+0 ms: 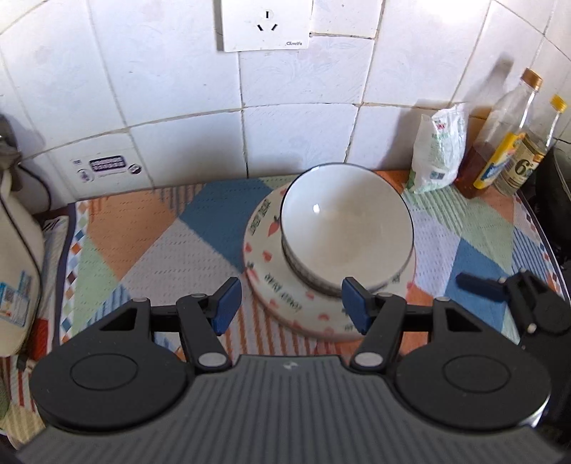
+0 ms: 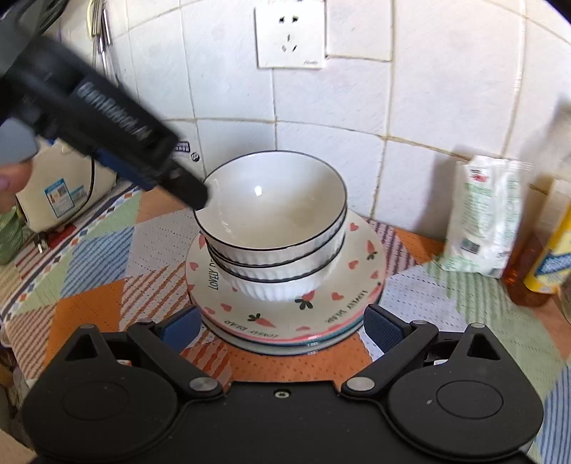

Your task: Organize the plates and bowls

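1. Against the tiled wall at the right of the left wrist view stand a white-and-green bag [image 1: 438,151] and two bottles: a tall one with brown liquid [image 1: 499,137] and a slimmer one with a yellow cap [image 1: 527,150]. A cream appliance [image 1: 18,257] sits at the left edge, and a wall socket [image 1: 266,25] is at top centre.
2. A patchwork cloth [image 1: 142,228] covers the counter.
3. The stack sits mid-frame in both views: three nested white bowls with dark rims [image 2: 274,228], as the right wrist view shows, rest on a carrot-and-heart plate [image 2: 360,282]. More plate edges show beneath it; their number cannot be told.
4. The left gripper [image 1: 291,307] is spread wide with nothing between its blue pads, which flank the near edge of the plate stack. In the right wrist view its blurred black tip crosses the upper left and overlaps the top bowl's left rim.
5. The right gripper [image 2: 282,326] is likewise spread wide and holds nothing, its pads either side of the plates' near rim.
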Motion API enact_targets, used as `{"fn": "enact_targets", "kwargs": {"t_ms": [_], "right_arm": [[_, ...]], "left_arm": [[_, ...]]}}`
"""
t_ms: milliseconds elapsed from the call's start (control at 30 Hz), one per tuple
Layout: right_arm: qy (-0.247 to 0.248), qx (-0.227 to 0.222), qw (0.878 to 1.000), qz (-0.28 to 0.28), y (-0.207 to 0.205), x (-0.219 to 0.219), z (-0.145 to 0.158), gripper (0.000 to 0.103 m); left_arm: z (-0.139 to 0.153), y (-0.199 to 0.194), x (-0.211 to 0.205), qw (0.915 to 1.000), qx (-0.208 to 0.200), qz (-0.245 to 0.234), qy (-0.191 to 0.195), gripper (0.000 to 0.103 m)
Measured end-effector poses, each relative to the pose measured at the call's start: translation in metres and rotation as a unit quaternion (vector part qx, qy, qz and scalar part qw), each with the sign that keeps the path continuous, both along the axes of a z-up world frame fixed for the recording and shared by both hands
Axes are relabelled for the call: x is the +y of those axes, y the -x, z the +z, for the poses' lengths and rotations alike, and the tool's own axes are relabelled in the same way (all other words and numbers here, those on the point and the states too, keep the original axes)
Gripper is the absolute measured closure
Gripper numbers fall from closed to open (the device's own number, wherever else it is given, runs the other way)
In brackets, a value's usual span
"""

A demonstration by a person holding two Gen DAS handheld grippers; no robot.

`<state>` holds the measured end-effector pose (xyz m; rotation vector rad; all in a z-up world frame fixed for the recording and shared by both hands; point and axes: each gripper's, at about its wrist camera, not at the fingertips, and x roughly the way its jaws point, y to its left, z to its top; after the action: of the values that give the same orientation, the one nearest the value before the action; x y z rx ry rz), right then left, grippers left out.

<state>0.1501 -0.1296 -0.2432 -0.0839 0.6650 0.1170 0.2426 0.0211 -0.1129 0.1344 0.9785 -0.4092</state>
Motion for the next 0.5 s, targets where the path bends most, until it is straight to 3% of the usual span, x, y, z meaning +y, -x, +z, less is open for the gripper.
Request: {"fn": "enact_targets", "kwargs": {"t_ms": [333,500], "right_arm": [[-0.014,-0.027,0.998,-0.056,0.056,0.012,0.03,0.003],[-0.013,-0.047,0.996,-0.076,0.094,0.024,0.049,0.003]], "left_arm": [[0.039,0.068,0.027,0.9998,-0.019,-0.003,0.008,0.038],[0.055,0.103,0.041,0.9997,-0.022,-0.008,0.009,0.032]]}}
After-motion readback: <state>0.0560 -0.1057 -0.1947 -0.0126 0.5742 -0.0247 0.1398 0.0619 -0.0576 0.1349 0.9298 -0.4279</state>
